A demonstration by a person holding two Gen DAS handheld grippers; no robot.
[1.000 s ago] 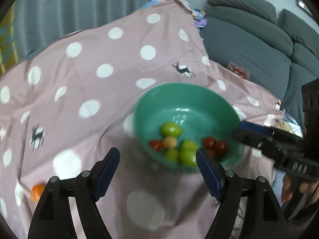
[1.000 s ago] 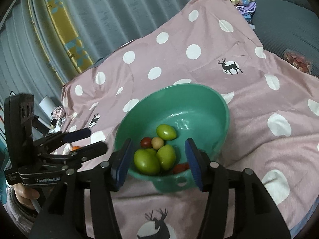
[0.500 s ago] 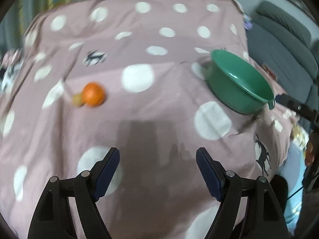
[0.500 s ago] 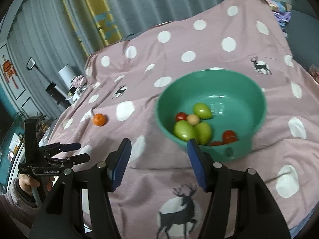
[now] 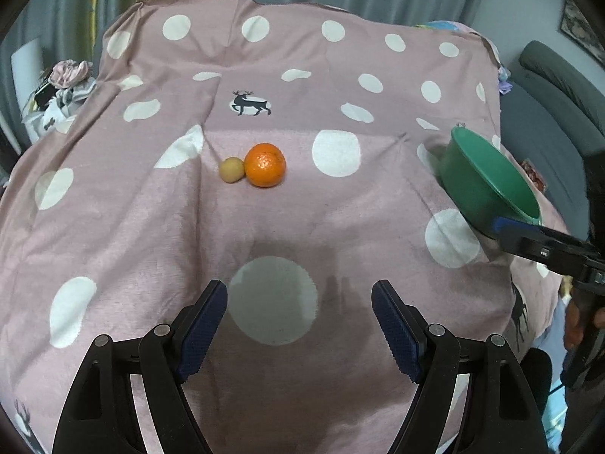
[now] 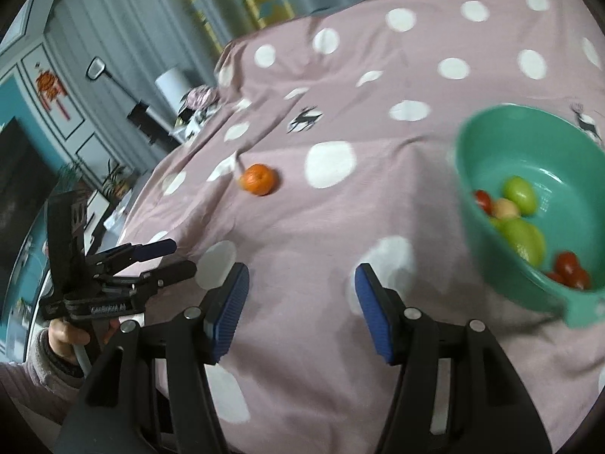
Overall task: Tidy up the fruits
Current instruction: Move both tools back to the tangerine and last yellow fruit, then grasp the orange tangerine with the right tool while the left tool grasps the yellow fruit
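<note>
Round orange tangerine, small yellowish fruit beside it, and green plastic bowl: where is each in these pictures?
Round orange tangerine [image 5: 265, 165]: left wrist view, middle of its peel.
Small yellowish fruit [image 5: 231, 169]: left wrist view, its centre, touching the tangerine's left side.
Green plastic bowl [image 6: 487, 140]: right wrist view, bare inner wall near the rim.

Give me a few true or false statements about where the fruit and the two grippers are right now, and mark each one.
1. The orange lies on the tablecloth, outside the green bowl. True.
2. The left gripper is closed on the orange. False: its jaws stand open with nothing between them.
3. A small yellowish fruit sits right beside the orange. True.
4. The green bowl is empty. False: it holds green fruits and small red ones.
5. The right gripper holds a fruit. False: it is open over bare cloth.
</note>
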